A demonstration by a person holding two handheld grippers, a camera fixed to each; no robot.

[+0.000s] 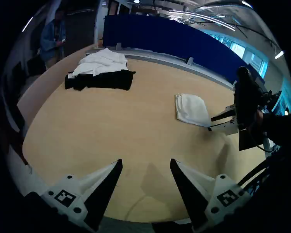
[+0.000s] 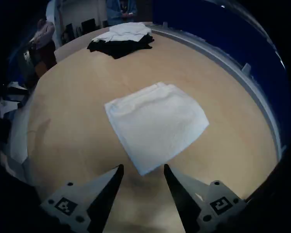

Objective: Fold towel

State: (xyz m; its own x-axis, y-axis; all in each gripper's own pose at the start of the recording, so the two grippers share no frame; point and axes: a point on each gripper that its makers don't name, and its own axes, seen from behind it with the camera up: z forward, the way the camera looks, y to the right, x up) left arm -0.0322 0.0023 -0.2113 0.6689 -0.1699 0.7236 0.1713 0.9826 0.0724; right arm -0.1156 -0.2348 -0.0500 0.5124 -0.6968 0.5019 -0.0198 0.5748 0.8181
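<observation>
Black-and-white clothes pile [image 1: 101,72], blue partition [image 1: 172,39]

Ahead of the right gripper [image 2: 142,167], the towel [image 2: 157,124] is showing white; the table [image 2: 68,116], pale wood. Farther off, clothes [image 2: 120,40] are showing white over black.

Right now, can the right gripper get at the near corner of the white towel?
Probably yes. The right gripper is open, and the near corner of the towel lies just ahead between its fingertips, flat on the table, with nothing in between. The pile of clothes sits far off.

Wooden table [image 2: 231,128]; folded towel [image 2: 157,120]; clothes pile [image 2: 122,39]
</observation>
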